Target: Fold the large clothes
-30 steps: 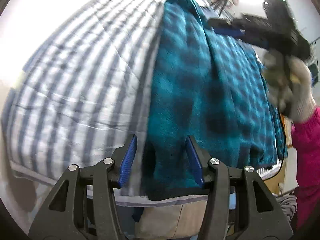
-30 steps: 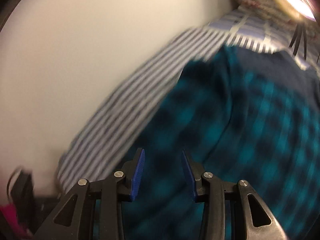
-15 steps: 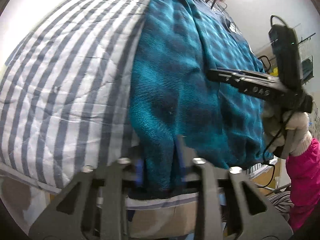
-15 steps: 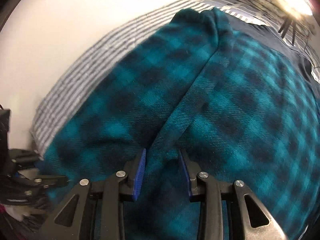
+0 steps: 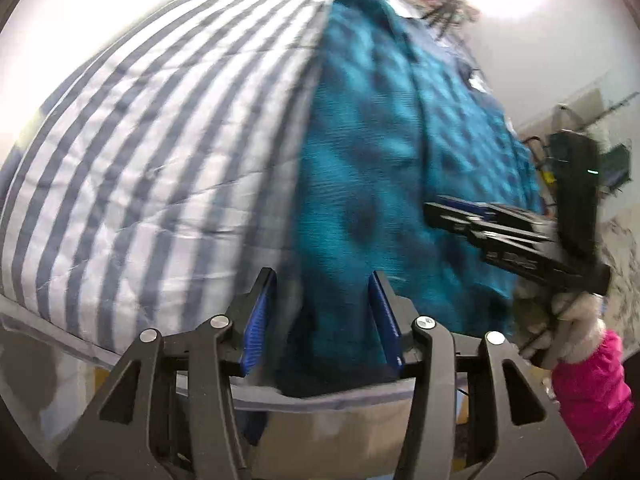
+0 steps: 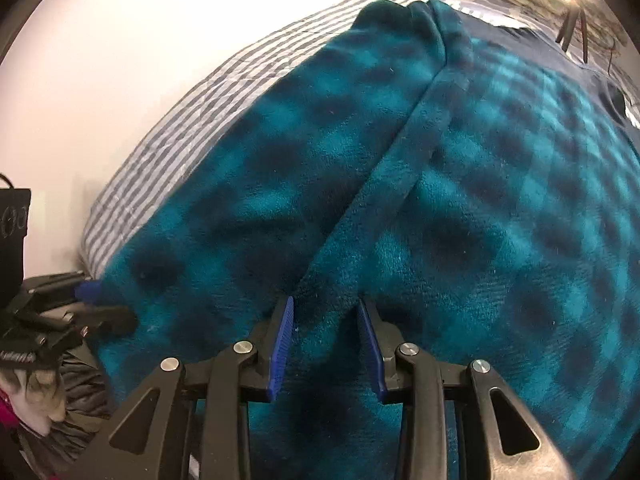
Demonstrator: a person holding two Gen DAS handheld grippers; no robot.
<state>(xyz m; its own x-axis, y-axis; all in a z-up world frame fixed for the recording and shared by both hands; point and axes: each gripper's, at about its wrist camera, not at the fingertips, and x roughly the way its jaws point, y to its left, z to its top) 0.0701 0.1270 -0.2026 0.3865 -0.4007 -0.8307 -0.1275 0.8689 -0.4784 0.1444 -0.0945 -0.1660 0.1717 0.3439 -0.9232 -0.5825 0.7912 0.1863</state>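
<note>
Left wrist view, from the left: striped bedding (image 5: 152, 152) is filling the left half of the frame, white with grey-blue stripes, quilted. A teal plaid fleece (image 5: 380, 152) is lying on it, spread from the far end down to the near edge of the bed. The left gripper (image 5: 322, 308) is sitting at that near edge with its blue pads (image 5: 256, 320) spread wide. The fleece's near left corner is lying between the fingers, closer to the right pad; the left pad is over striped bedding. The pads are not pinching the cloth. Further right, the right gripper (image 5: 436, 210) is coming in from the side over the fleece's right part, held by a hand (image 5: 560, 320) in a pale glove with a pink sleeve (image 5: 592, 392). View is motion-blurred, so contact with the fabric cannot be told here.

Right wrist view, from the left: the left gripper (image 6: 100, 304) is showing at the left edge, at the fleece's (image 6: 460, 200) corner, its fingers apart. Striped bedding (image 6: 192, 120) is running up along the left side against a white wall (image 6: 140, 40). The fleece is covering most of the frame. A folded edge is running diagonally from the top down to the right gripper (image 6: 325, 336). Its fingers are spread moderately, and the fold's lower end is sitting right in the gap between the blue pads (image 6: 282, 348), not clamped.
</note>
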